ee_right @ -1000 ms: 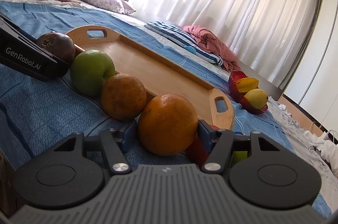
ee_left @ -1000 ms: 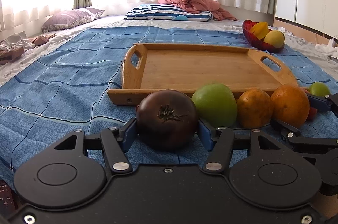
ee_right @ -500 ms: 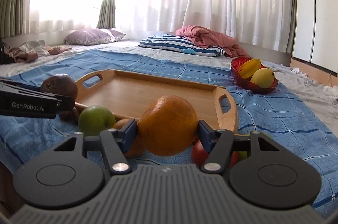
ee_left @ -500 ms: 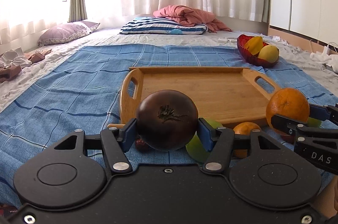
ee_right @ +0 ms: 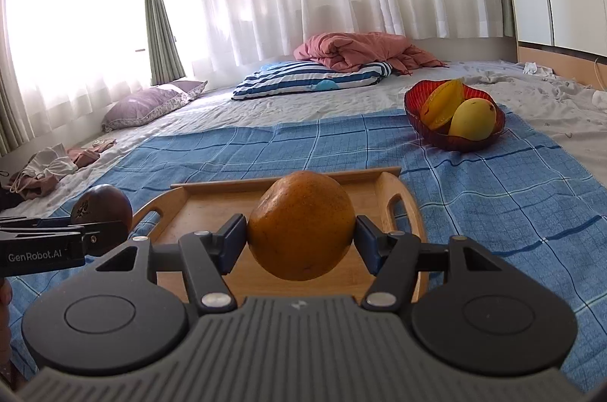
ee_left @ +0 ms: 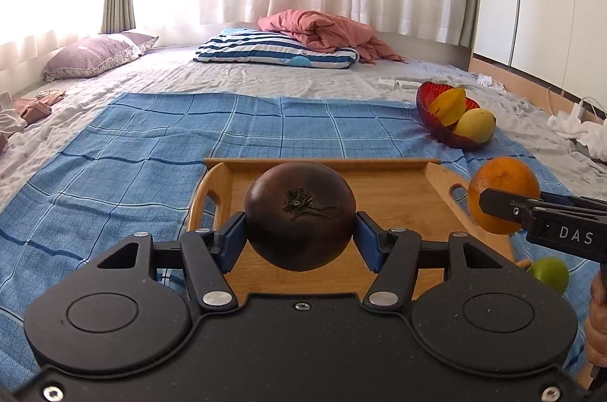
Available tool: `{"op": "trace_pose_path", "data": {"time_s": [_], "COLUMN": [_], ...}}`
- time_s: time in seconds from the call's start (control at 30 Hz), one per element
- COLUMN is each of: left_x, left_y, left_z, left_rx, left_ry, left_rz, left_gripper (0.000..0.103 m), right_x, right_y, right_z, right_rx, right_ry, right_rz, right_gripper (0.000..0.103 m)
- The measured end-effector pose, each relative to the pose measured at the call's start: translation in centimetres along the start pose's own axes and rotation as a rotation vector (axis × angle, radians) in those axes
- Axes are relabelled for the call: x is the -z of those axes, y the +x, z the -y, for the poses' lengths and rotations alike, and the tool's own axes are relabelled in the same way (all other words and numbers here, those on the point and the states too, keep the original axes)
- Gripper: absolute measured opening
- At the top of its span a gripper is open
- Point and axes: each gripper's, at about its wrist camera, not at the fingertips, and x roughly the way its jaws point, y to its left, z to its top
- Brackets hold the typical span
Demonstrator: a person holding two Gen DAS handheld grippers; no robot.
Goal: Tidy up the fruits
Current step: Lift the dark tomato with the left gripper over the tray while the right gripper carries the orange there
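My left gripper (ee_left: 299,235) is shut on a dark purple round fruit (ee_left: 299,212) and holds it in the air above the near end of the wooden tray (ee_left: 402,197). My right gripper (ee_right: 301,235) is shut on an orange (ee_right: 301,223), also raised over the tray (ee_right: 212,212). In the left wrist view the orange (ee_left: 500,186) and right gripper show at the right edge. In the right wrist view the dark fruit (ee_right: 102,208) shows at the left. A green fruit (ee_left: 548,271) lies on the blue cloth beside the tray's near right corner.
A red bowl (ee_left: 432,117) with a yellow mango and a starfruit stands on the blue checked cloth (ee_left: 151,144) beyond the tray's right end. Pillows and a pink blanket (ee_left: 322,30) lie at the far end of the bed. Clothes lie at the left.
Both grippers have lifted their fruits off the cloth in front of the tray and moved up and forward over it. The row of remaining fruits has dropped out of sight below.
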Motion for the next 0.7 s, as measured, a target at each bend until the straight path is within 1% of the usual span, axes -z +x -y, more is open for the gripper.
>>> {"op": "trace_pose_path", "data": {"time_s": [0.2,0.3,0.4,0.53,0.7], "left_x": [-3.0,-4.2,-5.2,-5.9,-6.1], "left_y": [3.0,4.9,7.2,10.5,14.0], "left_z": [-0.2,-0.4,-0.5,-0.9,-1.4], "left_rx": [0.008,0.007,0.016,0.032,0.013], "left_ry": [-0.019,-0.036,-0.045,-0.077,-0.115], "left_rz": [-0.038,-0.059,-0.101,-0.168,-0.218], "left_gripper": [0.058,0.058,0.058,0.058,0.058], "right_x": [-3.1,-4.3,-5.1,-5.5,-5.7], "right_y": [2.8,4.7,6.9,9.9,12.9], "right_z": [1.2,2.0,2.6,3.1,3.9], "right_rx": [-0.008,-0.026,-0.032,-0.013,-0.003], "right_ry": [0.031,0.066,0.096,0.094,0.156], "right_rz": [-0.042,-0.081,-0.137,-0.195,-0.251], "right_gripper": [0.064,0.064,0.064,0.064,0.064]}}
